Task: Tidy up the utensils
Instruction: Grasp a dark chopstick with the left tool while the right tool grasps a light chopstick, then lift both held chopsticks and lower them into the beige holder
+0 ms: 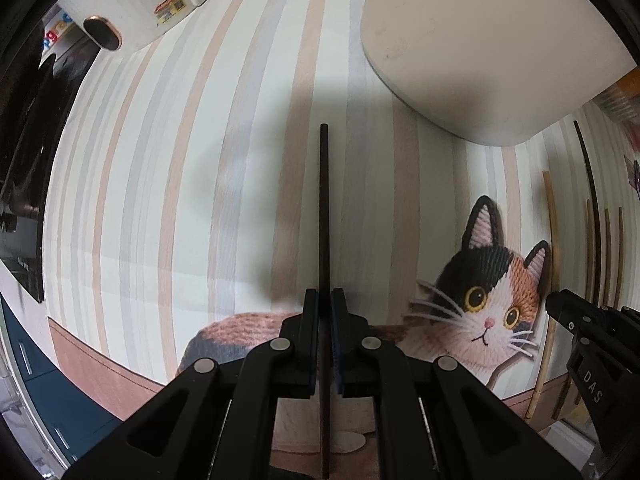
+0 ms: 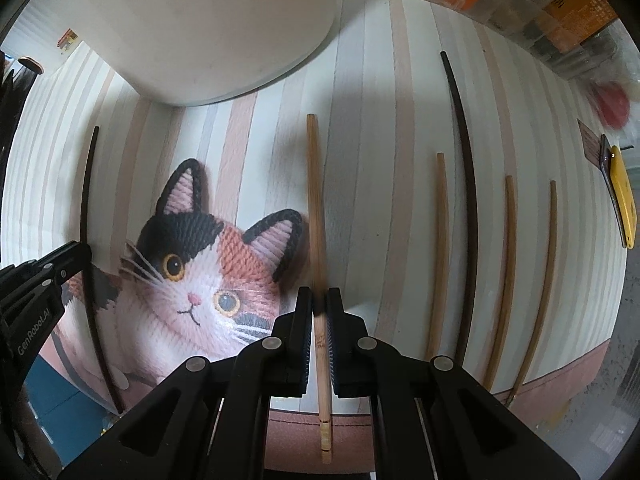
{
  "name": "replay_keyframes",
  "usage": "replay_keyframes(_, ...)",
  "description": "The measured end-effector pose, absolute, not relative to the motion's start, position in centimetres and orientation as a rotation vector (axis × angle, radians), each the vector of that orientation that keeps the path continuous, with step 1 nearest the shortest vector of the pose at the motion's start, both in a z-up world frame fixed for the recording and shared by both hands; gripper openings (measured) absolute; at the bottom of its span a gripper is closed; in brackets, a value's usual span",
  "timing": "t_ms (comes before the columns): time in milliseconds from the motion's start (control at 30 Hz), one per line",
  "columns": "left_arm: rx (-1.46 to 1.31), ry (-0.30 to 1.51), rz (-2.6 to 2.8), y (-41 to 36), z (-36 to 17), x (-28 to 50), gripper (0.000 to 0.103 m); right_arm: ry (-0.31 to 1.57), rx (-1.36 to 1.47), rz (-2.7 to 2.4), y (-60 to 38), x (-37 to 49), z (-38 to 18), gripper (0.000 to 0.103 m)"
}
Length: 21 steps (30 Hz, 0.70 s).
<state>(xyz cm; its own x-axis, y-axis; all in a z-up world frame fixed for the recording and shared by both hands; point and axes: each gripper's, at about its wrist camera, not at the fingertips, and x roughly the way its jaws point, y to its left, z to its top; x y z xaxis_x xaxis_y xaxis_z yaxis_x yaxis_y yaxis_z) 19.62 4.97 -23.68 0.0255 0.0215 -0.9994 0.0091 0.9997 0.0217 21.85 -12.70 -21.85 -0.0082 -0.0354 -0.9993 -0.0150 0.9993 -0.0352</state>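
Note:
My left gripper (image 1: 324, 295) points down and is shut on a dark chopstick (image 1: 324, 200), held above the striped cat placemat (image 1: 160, 160). My right gripper (image 2: 319, 292) is shut on a light bamboo chopstick (image 2: 314, 184), also off the mat. In the right wrist view the left gripper (image 2: 78, 250) shows at the left edge with its dark chopstick (image 2: 86, 176). On the mat to the right lie a long dark chopstick (image 2: 466, 200) and three bamboo chopsticks (image 2: 440, 240), roughly parallel.
A white rounded container (image 2: 200, 40) stands on the far part of the mat. A white appliance (image 1: 132, 12) sits at the far left. A clear plastic box (image 2: 520, 4) with packets and a yellow object (image 2: 622, 196) lie to the right.

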Motion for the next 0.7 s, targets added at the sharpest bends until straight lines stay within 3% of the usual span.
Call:
replay_keyframes(233,0.013,1.527,0.011,4.2,-23.5,20.5,0.003,1.551,-0.02,-0.036,-11.0,20.9,-24.3,0.007)
replay_keyframes(700,-0.026,1.394,-0.033,4.8,-17.2,19.9,0.003,1.432,0.147,-0.035,-15.3,19.2,-21.5,0.007)
